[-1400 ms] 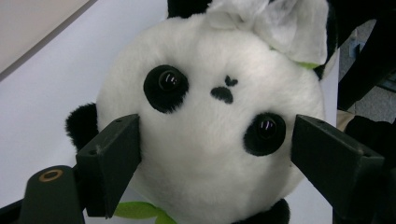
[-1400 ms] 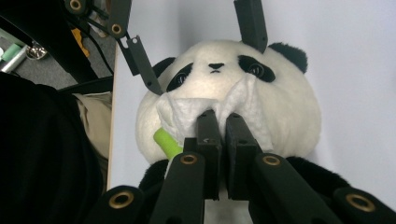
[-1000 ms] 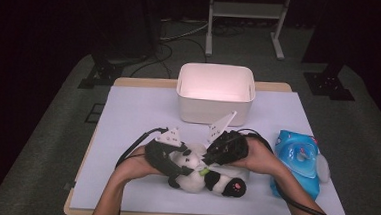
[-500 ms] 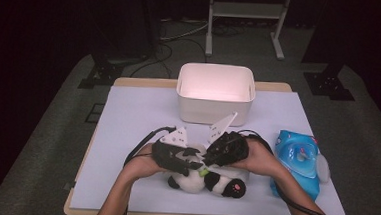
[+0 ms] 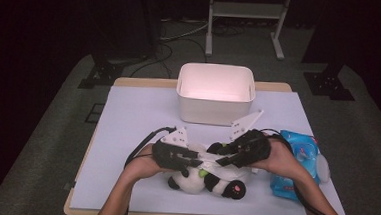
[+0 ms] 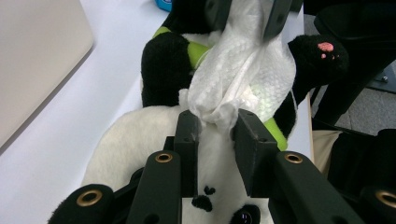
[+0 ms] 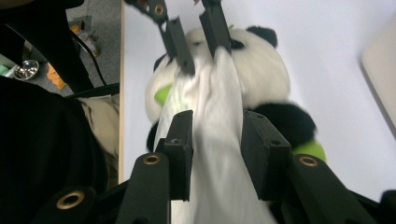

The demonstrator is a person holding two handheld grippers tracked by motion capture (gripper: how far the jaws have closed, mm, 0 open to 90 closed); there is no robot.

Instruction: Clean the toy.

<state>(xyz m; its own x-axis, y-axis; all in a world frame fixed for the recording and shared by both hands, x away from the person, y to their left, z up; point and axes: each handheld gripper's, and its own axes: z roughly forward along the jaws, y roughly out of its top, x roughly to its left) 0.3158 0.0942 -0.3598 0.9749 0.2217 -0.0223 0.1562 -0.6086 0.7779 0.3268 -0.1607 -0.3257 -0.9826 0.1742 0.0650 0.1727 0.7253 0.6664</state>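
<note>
A black-and-white panda plush (image 5: 194, 184) lies on the lavender mat near the table's front edge. A white wipe (image 5: 210, 162) is stretched over its body between my two grippers. My left gripper (image 6: 217, 119) has just been closing, and its pads now pinch the bunched end of the wipe (image 6: 243, 70) above the panda's head (image 6: 135, 140). My right gripper (image 7: 217, 123) has just been opening. The wipe (image 7: 219, 93) runs loosely between its parted jaws. In the high view the left gripper (image 5: 195, 160) and right gripper (image 5: 223, 159) point at each other over the plush.
A white rectangular bin (image 5: 214, 89) stands behind the plush at the mat's far middle. A blue pack of wipes (image 5: 295, 161) lies to the right, beside the right hand. Cables trail from both grippers.
The left jaws have closed on the wipe's end. The right jaws have parted, and the right hand has drawn back a little to the right.
</note>
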